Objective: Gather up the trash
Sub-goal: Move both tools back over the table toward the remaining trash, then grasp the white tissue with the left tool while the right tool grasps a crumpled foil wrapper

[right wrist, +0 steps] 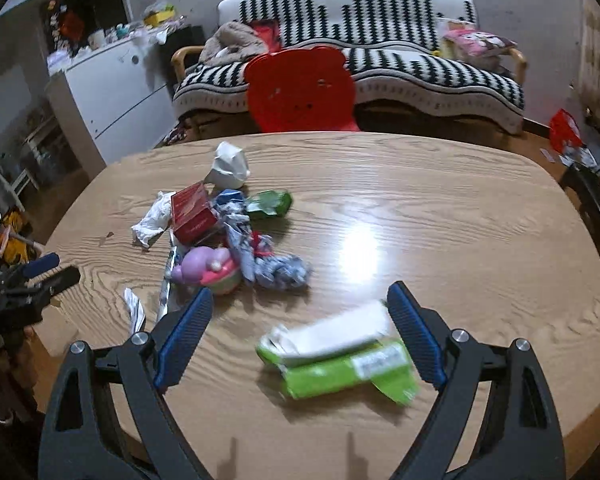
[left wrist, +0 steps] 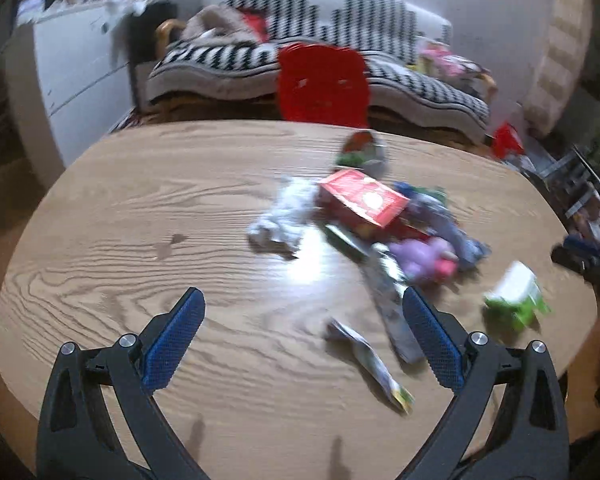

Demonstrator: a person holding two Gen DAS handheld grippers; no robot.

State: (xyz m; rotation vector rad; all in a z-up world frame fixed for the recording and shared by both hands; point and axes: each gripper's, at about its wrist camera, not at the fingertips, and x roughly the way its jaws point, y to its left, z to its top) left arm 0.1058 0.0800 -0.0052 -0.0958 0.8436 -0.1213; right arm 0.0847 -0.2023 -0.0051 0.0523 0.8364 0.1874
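Wood-grain desk is seen from both wrist views, with a heap of trash spread across it. Both pairs of tongs are spread wide and nothing is gripped by either. The left tongs are held above a bare stretch of the desk, with a flat foil wrapper lying between the blue pads and a long silver wrapper just beside the right pad. The right tongs are held over a green and white carton, which lies on its side between the pads, nearer the right one. Farther out, a red box, crumpled white paper, a purple and pink toy and a blue and white wrapper are clustered together. A red chair is seen behind the desk, and a striped sofa beyond it.
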